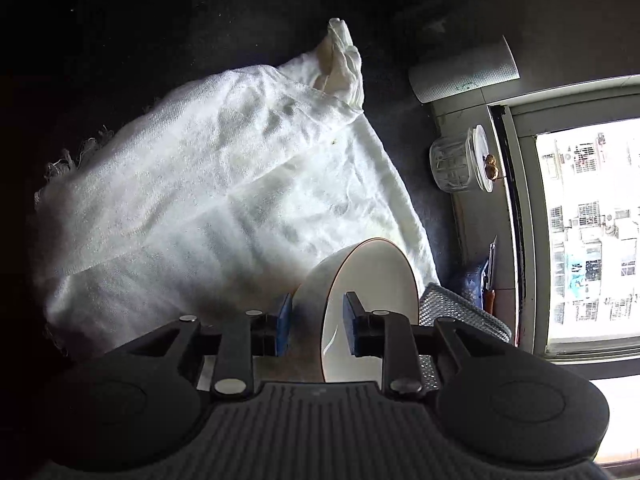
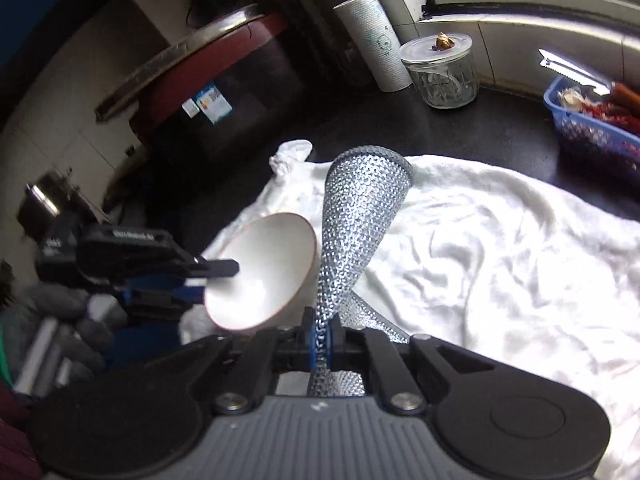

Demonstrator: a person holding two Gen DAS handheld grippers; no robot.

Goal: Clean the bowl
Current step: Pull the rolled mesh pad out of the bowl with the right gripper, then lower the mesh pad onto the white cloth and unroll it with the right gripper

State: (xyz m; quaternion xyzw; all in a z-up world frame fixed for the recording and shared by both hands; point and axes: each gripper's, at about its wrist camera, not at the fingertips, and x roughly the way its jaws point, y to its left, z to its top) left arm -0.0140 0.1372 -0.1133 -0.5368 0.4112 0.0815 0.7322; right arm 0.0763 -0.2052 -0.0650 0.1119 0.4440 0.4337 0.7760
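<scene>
Left wrist view shows your left hand-held gripper (image 1: 316, 322) grasping the white ceramic bowl with a thin brown rim (image 1: 360, 304): one blue pad (image 1: 285, 324) sits on the outside wall, the other inside the bowl, so the bowl hangs tipped on its side just ahead of the fingers, above the rumpled white cloth (image 1: 208, 184) spread on the dark tabletop (image 1: 400, 92). Beyond the cloth, toward the window, stand a clear glass jar with a lid (image 1: 460, 164) and a white paper roll (image 1: 464, 68). Your right hand-held gripper (image 2: 323, 338) is clenched on a silvery, dimpled scouring sheet (image 2: 360, 216) that fans out ahead of its fingers and touches the bowl's outer wall. A blue plastic basket (image 2: 592, 128) sits far off to its right.
</scene>
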